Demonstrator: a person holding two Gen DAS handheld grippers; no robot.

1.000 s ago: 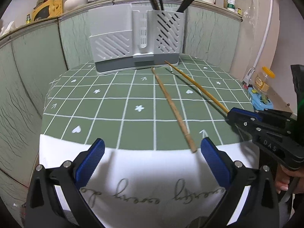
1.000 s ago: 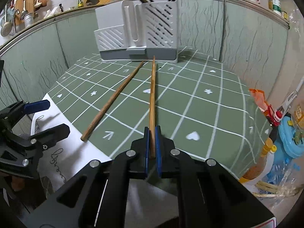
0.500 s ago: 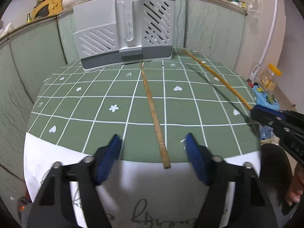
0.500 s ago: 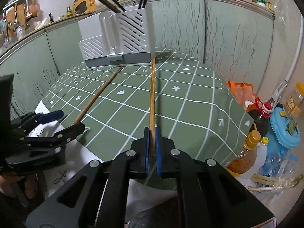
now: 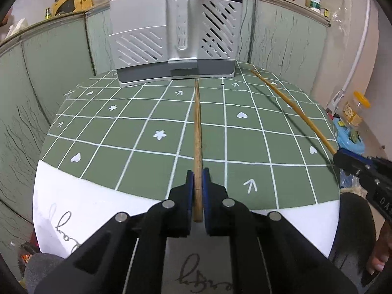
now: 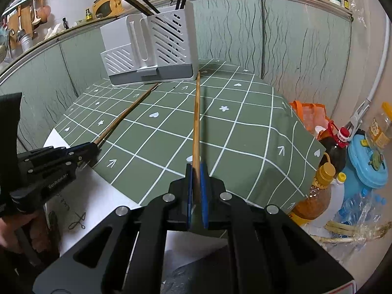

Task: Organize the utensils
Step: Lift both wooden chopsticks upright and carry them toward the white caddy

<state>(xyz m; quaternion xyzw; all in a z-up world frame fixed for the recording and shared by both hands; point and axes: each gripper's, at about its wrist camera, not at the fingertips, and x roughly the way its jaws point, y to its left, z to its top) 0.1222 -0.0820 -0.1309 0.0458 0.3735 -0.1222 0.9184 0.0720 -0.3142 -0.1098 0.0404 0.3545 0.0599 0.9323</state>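
Left claw (image 5: 198,183) grips a chopstick (image 5: 197,127) at the tablecloth (image 5: 137,132) edge.

Left wrist view: low over the table's (image 5: 137,147) near edge, facing down along the fingers toward the holder (image 5: 175,46) at the far side.
Right wrist view: same low angle, set further right, facing the holder (image 6: 149,51) obliquely.
Nearness: close, fingers filling the lower frame.
Shared: table (image 6: 245,132), holder, both chopsticks (image 5: 198,134) (image 6: 196,122), each other's gripper (image 5: 362,171) (image 6: 61,159).
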